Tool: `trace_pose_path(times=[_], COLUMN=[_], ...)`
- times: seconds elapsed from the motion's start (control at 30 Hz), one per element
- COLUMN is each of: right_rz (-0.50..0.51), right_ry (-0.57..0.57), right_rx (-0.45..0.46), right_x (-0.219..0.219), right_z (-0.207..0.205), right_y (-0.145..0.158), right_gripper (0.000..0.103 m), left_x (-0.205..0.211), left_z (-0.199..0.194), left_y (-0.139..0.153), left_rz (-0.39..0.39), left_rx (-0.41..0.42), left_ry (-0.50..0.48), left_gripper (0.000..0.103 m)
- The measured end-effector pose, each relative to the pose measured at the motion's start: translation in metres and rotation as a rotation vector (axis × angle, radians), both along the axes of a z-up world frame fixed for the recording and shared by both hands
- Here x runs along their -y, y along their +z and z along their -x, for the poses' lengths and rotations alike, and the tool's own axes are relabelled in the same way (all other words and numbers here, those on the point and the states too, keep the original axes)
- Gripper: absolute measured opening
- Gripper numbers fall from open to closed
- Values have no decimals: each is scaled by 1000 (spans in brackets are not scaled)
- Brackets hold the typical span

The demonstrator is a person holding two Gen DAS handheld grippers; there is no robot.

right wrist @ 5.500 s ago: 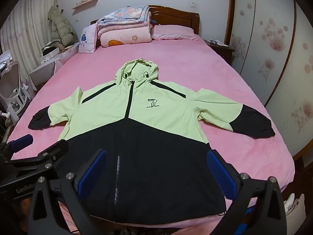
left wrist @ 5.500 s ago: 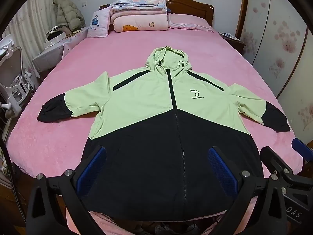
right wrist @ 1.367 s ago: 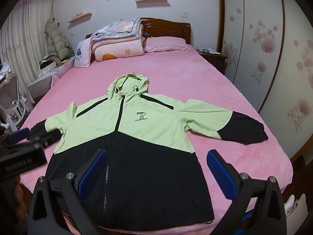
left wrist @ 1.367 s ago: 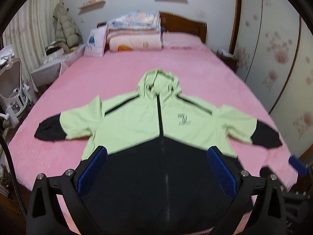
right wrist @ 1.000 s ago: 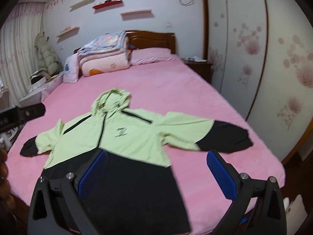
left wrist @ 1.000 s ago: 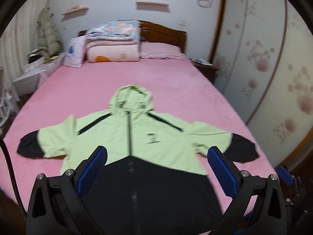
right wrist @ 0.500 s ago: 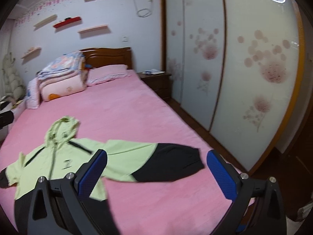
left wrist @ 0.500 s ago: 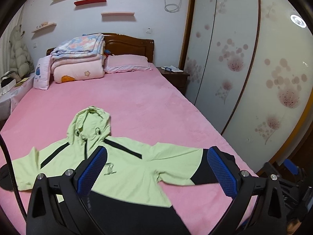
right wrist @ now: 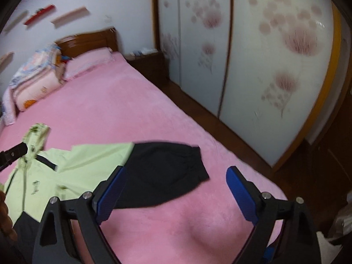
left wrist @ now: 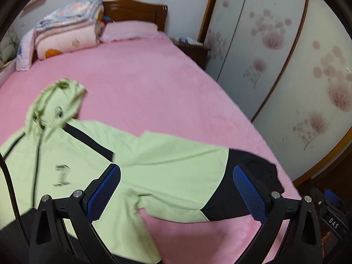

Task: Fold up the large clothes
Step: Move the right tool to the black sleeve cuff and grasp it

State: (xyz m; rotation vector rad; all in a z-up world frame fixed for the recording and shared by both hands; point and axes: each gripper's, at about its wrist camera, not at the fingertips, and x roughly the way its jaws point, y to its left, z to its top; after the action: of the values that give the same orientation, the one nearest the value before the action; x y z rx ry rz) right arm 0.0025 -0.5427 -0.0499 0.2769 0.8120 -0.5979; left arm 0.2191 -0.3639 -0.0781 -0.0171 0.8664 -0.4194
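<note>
Jacket point(left wrist: 92, 165), light green above and black below, lies spread flat, front side up, on a pink bed point(left wrist: 154, 92). Its hood point(left wrist: 57, 101) points toward the wooden headboard point(left wrist: 134, 11); a dark zip runs down the chest beside a small printed logo, blurred in both views. One sleeve point(left wrist: 187, 171) stretches out sideways toward the bed edge nearest the wardrobe doors point(left wrist: 286, 55), green along the upper arm and ending in a black cuff section point(right wrist: 162, 171).

Left gripper point(left wrist: 176, 191): jaws spread wide, holding nothing, its blue pads point(left wrist: 103, 191) framing the green part of the outstretched sleeve from above; whether they touch the cloth cannot be told.

Right gripper point(right wrist: 176, 195): jaws likewise wide apart and empty, hovering over the black cuff section and the pink bed cover just beside it, near the bed's side edge. Part of the other gripper's black body enters the right wrist view at far left.

Background: folded quilts point(left wrist: 68, 33) and a pink pillow point(left wrist: 132, 29) are stacked at the head of the bed; a dark bedside cabinet point(left wrist: 191, 50) stands between bed and wardrobe doors, which carry a pale floral pattern. Wall shelves point(right wrist: 72, 15) hang above the headboard, blurred.
</note>
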Motion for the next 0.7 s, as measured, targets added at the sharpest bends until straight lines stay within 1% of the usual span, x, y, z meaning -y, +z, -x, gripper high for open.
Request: trace_pose_path(times=[0.07, 0.13, 0.2, 0.3, 0.4, 0.5, 0.6, 0.67, 0.7], right_rz=[-56, -98, -125, -168, -254, -282, -340, -373, -383], right_ry=[-16, -32, -55, -92, -112, -138, -153, -160, -162], right_rx=[-22, -22, -29, -41, -25, -26, -29, -39, -45], right_x=[12, 23, 32, 46, 62, 73, 82, 86, 88], right_z=[-4, -4, -5, -6, -6, -7, -11, -16, -18], right_y=[-19, -38, -56, -80, -98, -110, -125, -135, -140], right_gripper=[92, 92, 92, 89, 83, 82, 78, 74, 70], left_x=[18, 33, 48, 66, 80, 93, 104, 112, 115], left_z=[-6, -9, -13, -16, -16, -15, -12, -10, -10], left_y=[-25, -45, -62, -85, -100, -113, -126, -136, -140], left_rz=[-39, -71, -100, -148, -171, -186, -217, -249, -261], left_rx=[-15, -27, -49, -65, -88, -105, -117, -127, -135], left_ry=[-10, -21, -37, -50, -70, -91, -115, -126, -130], left_gripper=[102, 102, 102, 102, 102, 102, 102, 100, 95])
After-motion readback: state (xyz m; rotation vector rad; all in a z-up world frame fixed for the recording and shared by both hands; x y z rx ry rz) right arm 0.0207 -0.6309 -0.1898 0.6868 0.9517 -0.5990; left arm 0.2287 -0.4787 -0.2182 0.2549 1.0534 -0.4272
